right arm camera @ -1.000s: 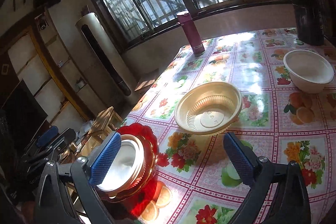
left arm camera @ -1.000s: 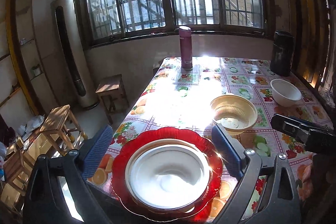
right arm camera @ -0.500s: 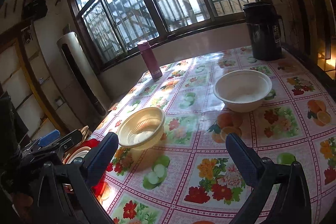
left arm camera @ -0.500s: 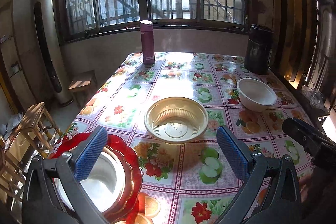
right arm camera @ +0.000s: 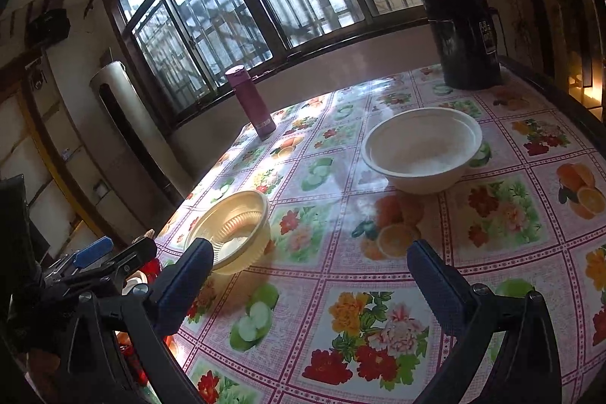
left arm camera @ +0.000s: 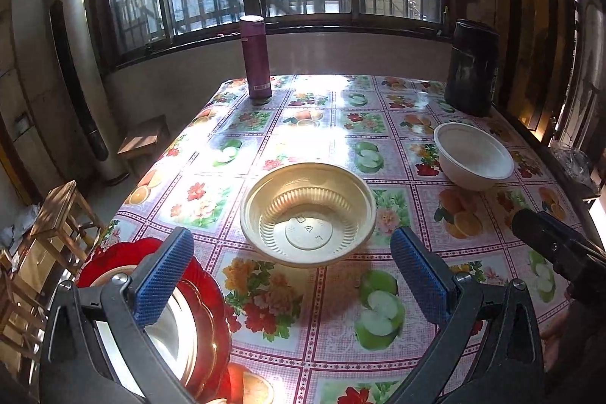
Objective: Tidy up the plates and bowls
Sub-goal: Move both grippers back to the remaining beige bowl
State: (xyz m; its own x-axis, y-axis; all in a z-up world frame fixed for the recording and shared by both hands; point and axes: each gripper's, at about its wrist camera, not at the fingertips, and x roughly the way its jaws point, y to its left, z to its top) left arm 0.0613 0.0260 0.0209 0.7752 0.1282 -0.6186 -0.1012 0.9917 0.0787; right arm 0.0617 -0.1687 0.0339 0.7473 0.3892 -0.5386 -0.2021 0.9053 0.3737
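The left tool (left arm camera: 291,275) hangs released above the near edge of the bench (left arm camera: 325,124), its two blue-padded fingers (left arm camera: 164,277) spread wide with nothing between them; the right tool (right arm camera: 306,284) is likewise released and empty, its dark pads parted over the flowered oilcloth. Three bowls show: one ribbed yellow bowl (left arm camera: 307,214) sits upright, mouth up, near the middle of the bench, just beyond the left tool; one white bowl (right arm camera: 421,149) stands upright well apart toward the far right; a third white bowl (left arm camera: 166,339) rests nested in the stack at the near left corner. That stack holds one scalloped red plate (left arm camera: 113,252) at the bottom and one gold-rimmed plate (left arm camera: 202,332) on it, lying flat; the left finger overlaps it in view. One maroon flask (left arm camera: 255,57) stands upright at the far left edge; one black jug (right arm camera: 464,36) stands at the far right corner; both stand well clear of the bowls.
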